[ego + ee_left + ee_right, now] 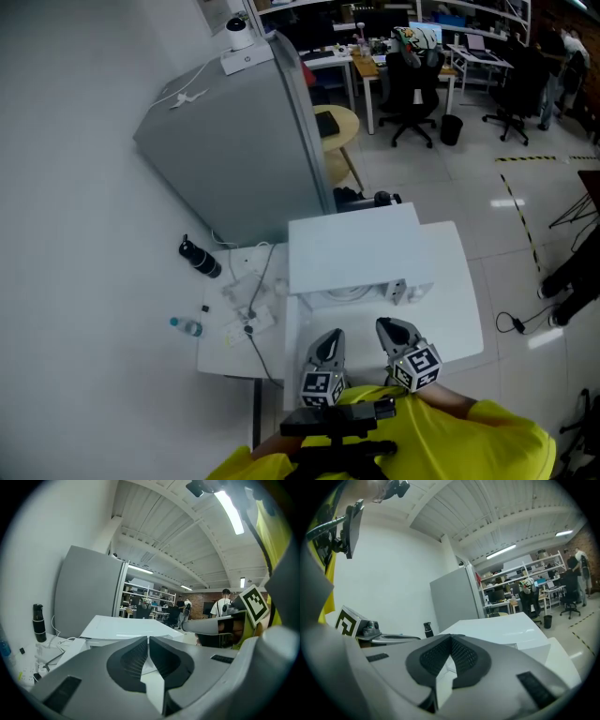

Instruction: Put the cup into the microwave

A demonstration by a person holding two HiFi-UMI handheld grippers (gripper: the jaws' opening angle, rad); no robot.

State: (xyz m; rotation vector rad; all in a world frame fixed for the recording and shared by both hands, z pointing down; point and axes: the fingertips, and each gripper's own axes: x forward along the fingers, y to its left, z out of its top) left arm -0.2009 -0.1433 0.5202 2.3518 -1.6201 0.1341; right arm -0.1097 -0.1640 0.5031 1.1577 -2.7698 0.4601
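Worktop: a white table (450, 309) carries the white microwave (352, 248), a flat-topped box whose near edge faces both grippers. A small grey part (398, 291) sits at that near edge; its nature cannot be determined.

Cup: not identifiable with certainty in any view. A pale curved rim (349, 296) shows just under the microwave's near edge, too indistinct to name. No cup stands between either pair of jaws.

Left gripper (333, 336): held low in front of the microwave, just beside the right one. In the left gripper view the jaws are pressed together at the tips with nothing between them, and the microwave's top lies beyond. Its marker cube (322, 386) faces up.

Right gripper (392, 326): also in front of the microwave, slightly nearer to it. In the right gripper view the dark pads (464, 656) meet at the tips, and the claw holds nothing. Its marker cube (417, 366) is tilted. A yellow sleeve (469, 441) lies behind both tools.

Surroundings: a grey partition panel (234, 150) stands to the left behind the microwave, with a small white camera (239, 33) on top. On the low white surface at left lie a black bottle (200, 259), a clear bottle with a blue cap (186, 326) and loose cables (251, 309). Office chairs (412, 89) and desks fill the far room.
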